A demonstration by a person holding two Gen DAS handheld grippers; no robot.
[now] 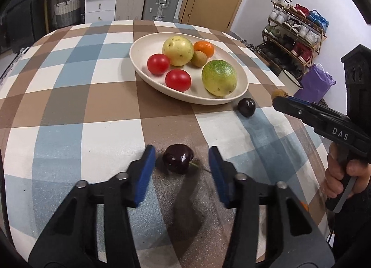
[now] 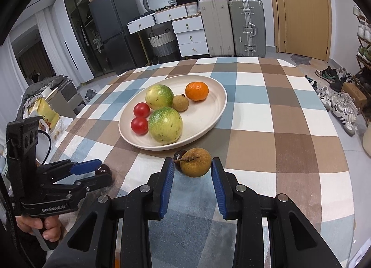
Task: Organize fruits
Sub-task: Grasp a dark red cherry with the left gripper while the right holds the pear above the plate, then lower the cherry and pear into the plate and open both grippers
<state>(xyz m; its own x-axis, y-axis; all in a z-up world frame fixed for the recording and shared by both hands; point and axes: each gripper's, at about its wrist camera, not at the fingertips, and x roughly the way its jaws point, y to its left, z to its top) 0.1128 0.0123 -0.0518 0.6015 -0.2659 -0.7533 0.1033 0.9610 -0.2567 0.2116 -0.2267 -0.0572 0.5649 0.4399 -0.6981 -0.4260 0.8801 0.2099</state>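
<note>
A cream oval plate (image 1: 141,46) (image 2: 215,96) on the checked tablecloth holds two green-yellow fruits, two red tomatoes, an orange and a small brown fruit. My left gripper (image 1: 182,154) is open around a dark cherry (image 1: 178,161) on the cloth; it also shows in the right wrist view (image 2: 103,170). My right gripper (image 2: 193,163) is shut on a brown longan (image 2: 196,162), also seen in the left wrist view (image 1: 279,93). A second dark cherry (image 1: 246,106) lies by the plate's near rim, partly hidden behind the longan (image 2: 179,154).
The table edge (image 1: 308,129) drops off to the right, toward a shoe rack (image 1: 294,34) and a purple bag (image 1: 315,82). Suitcases (image 2: 231,27), white drawers (image 2: 190,34) and a door (image 2: 301,11) stand behind the table.
</note>
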